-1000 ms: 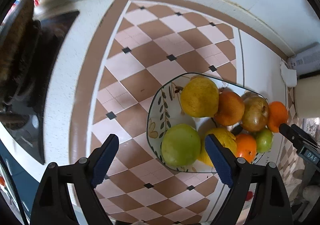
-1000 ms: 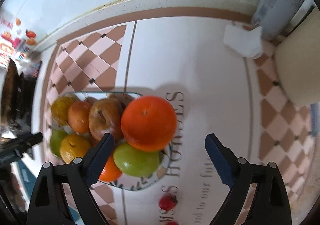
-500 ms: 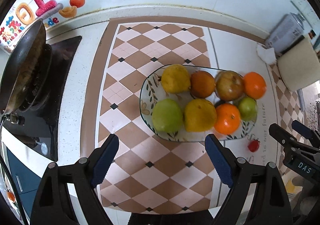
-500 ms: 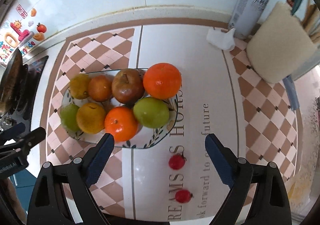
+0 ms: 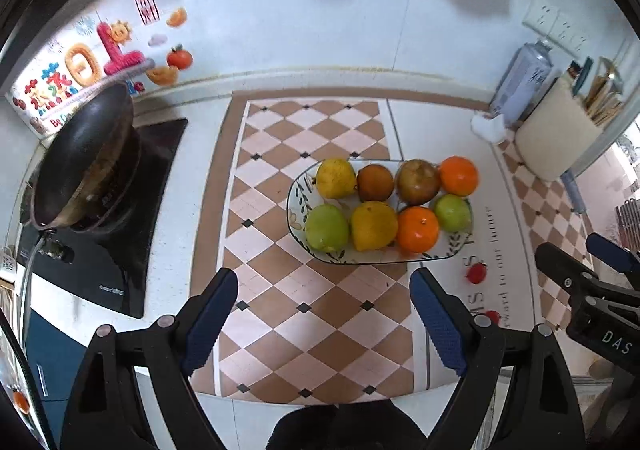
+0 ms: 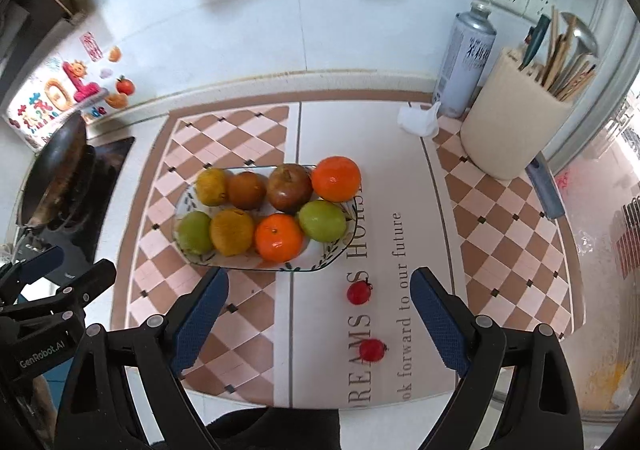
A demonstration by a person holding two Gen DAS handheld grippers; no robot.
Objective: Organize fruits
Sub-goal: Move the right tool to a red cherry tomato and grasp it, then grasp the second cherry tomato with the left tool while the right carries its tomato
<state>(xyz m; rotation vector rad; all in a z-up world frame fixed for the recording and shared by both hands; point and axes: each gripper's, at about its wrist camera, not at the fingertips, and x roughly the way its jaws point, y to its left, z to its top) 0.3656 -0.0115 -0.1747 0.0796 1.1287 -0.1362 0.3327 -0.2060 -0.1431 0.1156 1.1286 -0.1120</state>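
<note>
An oval patterned plate (image 5: pixel 297 205) (image 6: pixel 182 205) on the checked counter mat holds several fruits in two rows: oranges (image 5: pixel 417 229) (image 6: pixel 279 237), green fruits (image 5: pixel 327 228) (image 6: pixel 322 220), yellow fruits (image 5: pixel 335 177) and brown ones (image 6: pixel 289 187). Two small red fruits (image 6: pixel 359 292) (image 6: pixel 372 349) lie on the mat in front of the plate's right end. My left gripper (image 5: pixel 324 324) is open and empty, high above the mat in front of the plate. My right gripper (image 6: pixel 319 324) is open and empty, above the red fruits.
A black wok (image 5: pixel 84 153) sits on a stove at the left. At the back right stand a spray can (image 6: pixel 466 61), a crumpled tissue (image 6: pixel 418 119) and a cream utensil holder (image 6: pixel 514 129). A knife (image 6: pixel 546 189) lies at the right.
Both grippers have pulled up and back from the plate, so the whole counter shows. An orange that was close under the right gripper now rests at the plate's far right end.
</note>
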